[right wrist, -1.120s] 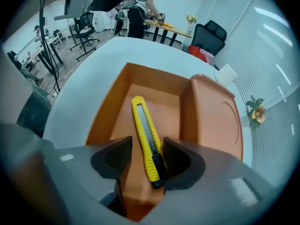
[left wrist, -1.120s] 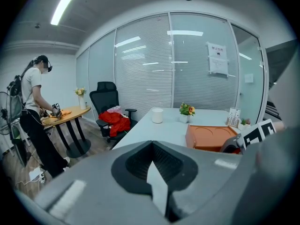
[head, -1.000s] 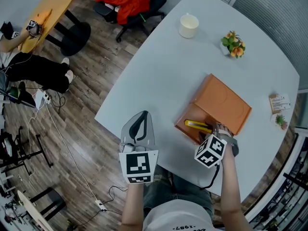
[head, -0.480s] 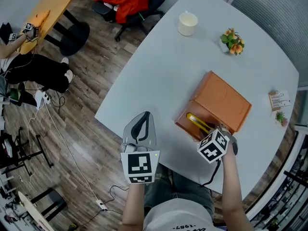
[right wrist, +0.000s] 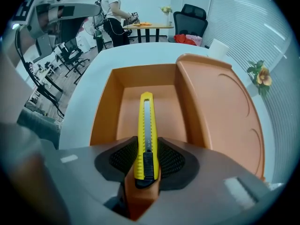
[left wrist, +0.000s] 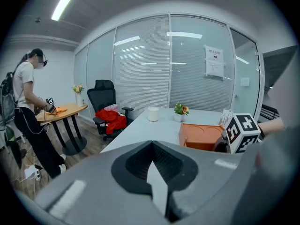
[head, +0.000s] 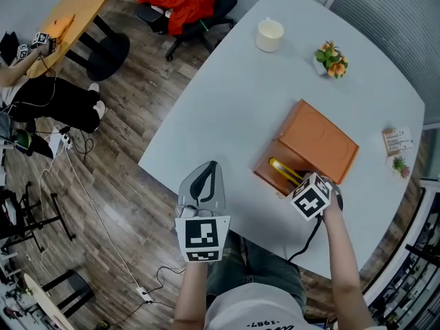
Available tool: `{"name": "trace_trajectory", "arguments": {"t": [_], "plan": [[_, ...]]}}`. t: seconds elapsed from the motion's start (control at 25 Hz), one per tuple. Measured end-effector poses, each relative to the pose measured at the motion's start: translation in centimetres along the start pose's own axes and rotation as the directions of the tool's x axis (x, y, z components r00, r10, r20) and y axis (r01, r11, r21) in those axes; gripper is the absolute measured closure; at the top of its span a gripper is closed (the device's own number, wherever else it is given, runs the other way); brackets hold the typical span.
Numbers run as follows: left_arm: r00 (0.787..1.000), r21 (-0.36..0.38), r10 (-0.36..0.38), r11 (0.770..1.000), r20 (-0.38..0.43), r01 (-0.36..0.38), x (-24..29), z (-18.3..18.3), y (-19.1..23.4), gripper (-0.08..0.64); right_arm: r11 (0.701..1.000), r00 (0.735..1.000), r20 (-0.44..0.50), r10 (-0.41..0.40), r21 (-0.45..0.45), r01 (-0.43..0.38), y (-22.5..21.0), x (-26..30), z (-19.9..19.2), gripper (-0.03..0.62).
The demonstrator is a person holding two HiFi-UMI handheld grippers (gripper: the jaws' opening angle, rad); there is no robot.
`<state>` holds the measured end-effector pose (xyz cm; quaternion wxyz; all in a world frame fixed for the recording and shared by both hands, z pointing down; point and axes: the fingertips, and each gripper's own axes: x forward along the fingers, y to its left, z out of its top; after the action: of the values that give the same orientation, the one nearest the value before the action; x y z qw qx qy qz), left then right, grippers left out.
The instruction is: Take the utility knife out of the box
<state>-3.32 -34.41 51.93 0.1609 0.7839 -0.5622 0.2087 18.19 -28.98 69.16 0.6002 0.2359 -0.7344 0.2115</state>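
An orange box [head: 270, 176] lies open on the pale table, its lid [head: 318, 144] folded back to the right. A yellow utility knife [right wrist: 146, 130] with a black slider is clamped at its rear end between the jaws of my right gripper [right wrist: 145, 165]; its front end points over the box's tray [right wrist: 123, 108]. In the head view the knife [head: 284, 172] slants up out of the box toward the right gripper [head: 302, 184]. My left gripper [head: 200, 188] is shut with nothing in it, hanging past the table's near edge, left of the box.
A white cup [head: 269, 35] and a small flower pot [head: 331, 60] stand at the table's far side. A card stand [head: 395, 143] is at the right edge. An office chair with red cloth [head: 180, 2] and a person at a wooden table [left wrist: 27, 102] are on the floor side.
The right gripper has closed on the knife and drawn back toward me, tilting it from lying across the tray to pointing along the jaws. The left gripper has barely shifted.
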Motion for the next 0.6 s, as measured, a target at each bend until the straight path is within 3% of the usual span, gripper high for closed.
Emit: {"name": "trace_trajectory", "arguments": {"t": [0.16,0.6], "plan": [[1.000,-0.006,-0.004,1.000,0.002,0.004,-0.5,-0.3,-0.1,0.560,1.000,1.000,-0.006,0.008,0.010,-0.008,-0.1,0.0,0.0,0.431],[1.000,-0.015,-0.004,1.000,0.022,0.004,-2.3,0.0,-0.1,0.560,0.995,0.994,0.095,-0.058,0.091,0.050,-0.3,-1.0,0.0,0.434]]}}
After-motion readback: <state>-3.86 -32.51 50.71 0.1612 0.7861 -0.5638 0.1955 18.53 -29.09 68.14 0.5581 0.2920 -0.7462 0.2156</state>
